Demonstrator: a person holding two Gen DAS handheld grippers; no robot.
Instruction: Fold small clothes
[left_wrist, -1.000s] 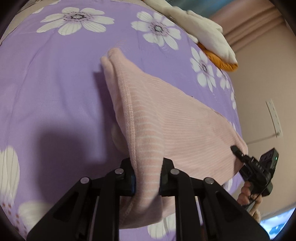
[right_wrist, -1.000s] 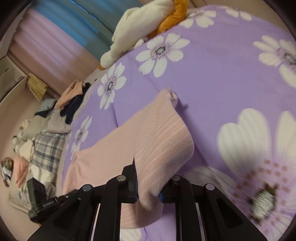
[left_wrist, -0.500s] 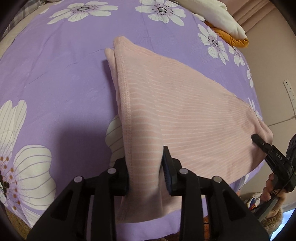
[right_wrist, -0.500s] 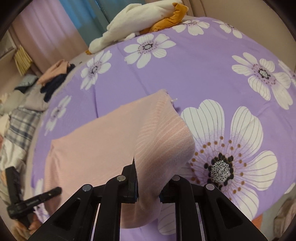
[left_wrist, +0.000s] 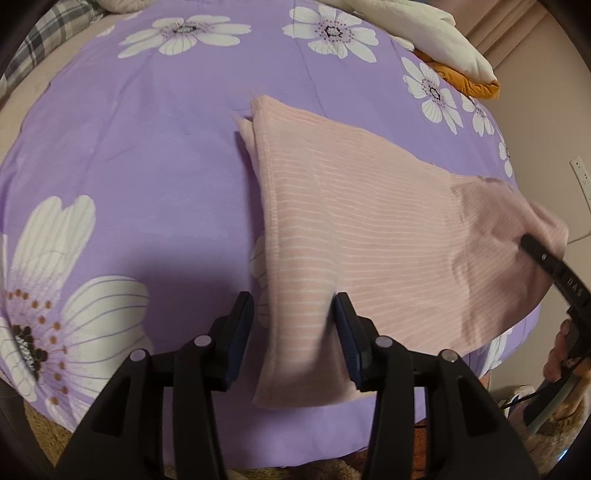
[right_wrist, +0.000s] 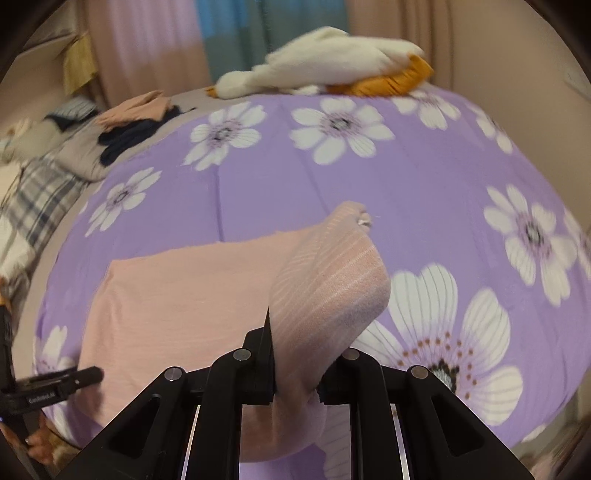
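So, left tongs (left_wrist: 293, 332) just opened around pink top (left_wrist: 369, 229) lower middle, not pinching; right tongs (right_wrist: 295, 373) clamped on raised corner, nearer fold.

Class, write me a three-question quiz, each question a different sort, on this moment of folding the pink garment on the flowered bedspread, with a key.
1. True or false: the right gripper is shut on the pink garment.
2. Multiple choice: the left gripper pads are (A) pressing the cloth, (B) apart with the cloth lying loose between them, (C) nowhere near the cloth.
3. Fill in: the garment lies on a purple bedspread printed with white ____.

Key: 1 true, a raised fold is pinched between its pads. 2 B, its jaws have just been opening. 3 flowers.
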